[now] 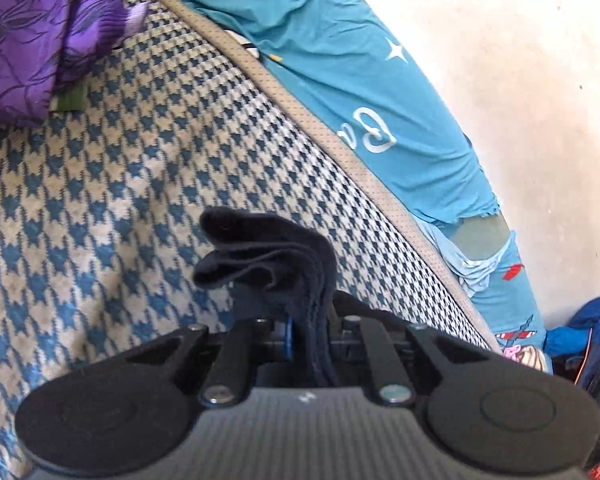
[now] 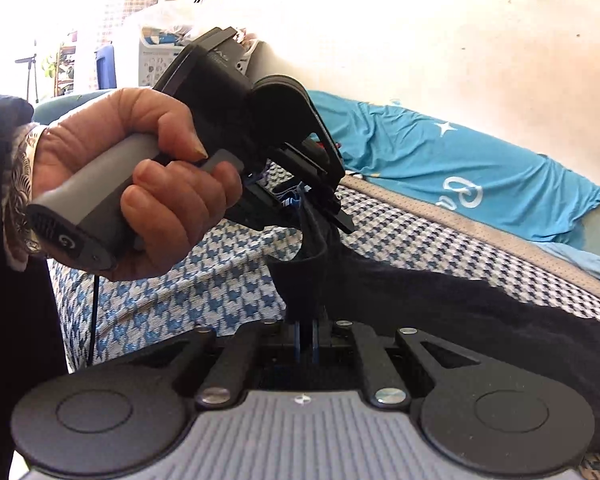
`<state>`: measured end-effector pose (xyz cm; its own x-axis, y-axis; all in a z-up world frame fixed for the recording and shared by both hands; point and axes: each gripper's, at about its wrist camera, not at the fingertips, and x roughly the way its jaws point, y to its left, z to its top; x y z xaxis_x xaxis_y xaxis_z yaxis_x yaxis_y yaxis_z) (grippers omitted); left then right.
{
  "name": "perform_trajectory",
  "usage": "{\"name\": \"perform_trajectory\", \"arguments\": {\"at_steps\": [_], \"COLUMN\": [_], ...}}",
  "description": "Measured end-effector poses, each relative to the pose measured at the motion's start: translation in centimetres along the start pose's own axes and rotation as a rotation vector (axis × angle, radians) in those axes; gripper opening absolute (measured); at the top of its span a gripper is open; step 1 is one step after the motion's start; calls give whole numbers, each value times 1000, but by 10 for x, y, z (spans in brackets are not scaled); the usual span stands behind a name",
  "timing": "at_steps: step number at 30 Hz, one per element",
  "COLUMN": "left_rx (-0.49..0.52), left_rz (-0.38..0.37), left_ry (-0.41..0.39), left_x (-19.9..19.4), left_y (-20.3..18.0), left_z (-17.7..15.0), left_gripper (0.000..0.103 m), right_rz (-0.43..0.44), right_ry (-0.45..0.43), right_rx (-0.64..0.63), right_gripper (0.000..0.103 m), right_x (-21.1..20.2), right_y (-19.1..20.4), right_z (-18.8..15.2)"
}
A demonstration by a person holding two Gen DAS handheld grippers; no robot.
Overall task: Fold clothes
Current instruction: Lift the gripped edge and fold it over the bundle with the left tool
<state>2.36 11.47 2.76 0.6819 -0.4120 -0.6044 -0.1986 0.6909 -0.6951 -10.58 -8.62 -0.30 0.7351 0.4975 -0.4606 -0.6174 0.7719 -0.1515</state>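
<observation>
A dark navy garment (image 2: 460,304) lies stretched across the blue-and-white houndstooth bed cover (image 2: 172,304), with one end lifted off it. My right gripper (image 2: 306,324) is shut on that raised end. Just above it, a hand (image 2: 140,184) holds my left gripper (image 2: 312,200), which is shut on the same piece of cloth. In the left wrist view, the left gripper (image 1: 300,320) pinches the navy garment (image 1: 260,248), and folded layers bunch out past its fingertips. The fingertips themselves are hidden by cloth in both views.
A purple patterned garment (image 1: 32,40) lies at the far left of the houndstooth cover (image 1: 100,200). A teal printed cloth (image 1: 340,72) runs along the pale wall (image 1: 520,80). Blue clothes (image 1: 588,328) are piled at the right. A laundry basket (image 2: 156,60) stands behind.
</observation>
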Motion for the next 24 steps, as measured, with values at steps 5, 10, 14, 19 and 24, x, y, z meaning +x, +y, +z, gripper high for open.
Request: {"name": "perform_trajectory", "arguments": {"at_steps": [5,10,14,19,24], "left_rx": [62,127,157,205,247], "left_rz": [-5,-10,-10,-6,-19], "left_ry": [8,21,44,76,107], "left_x": [14,36,57,84,109], "left_y": [-38,-81,-111,-146,-177], "left_z": [-4,-16,-23,-31,-44], "left_gripper": [11,11,11,11,11], "right_rz": [-70,-140,-193,-272,-344], "right_ry": [-13,-26,-35,-39,-37], "right_rx": [60,119,158,204,273], "right_gripper": [6,6,6,6,6], "right_x": [-17,-35,-44,-57,-65], "right_y": [-26,-51,-71,-95,-119], "right_z": [-9,-18,-24,-30,-39]}}
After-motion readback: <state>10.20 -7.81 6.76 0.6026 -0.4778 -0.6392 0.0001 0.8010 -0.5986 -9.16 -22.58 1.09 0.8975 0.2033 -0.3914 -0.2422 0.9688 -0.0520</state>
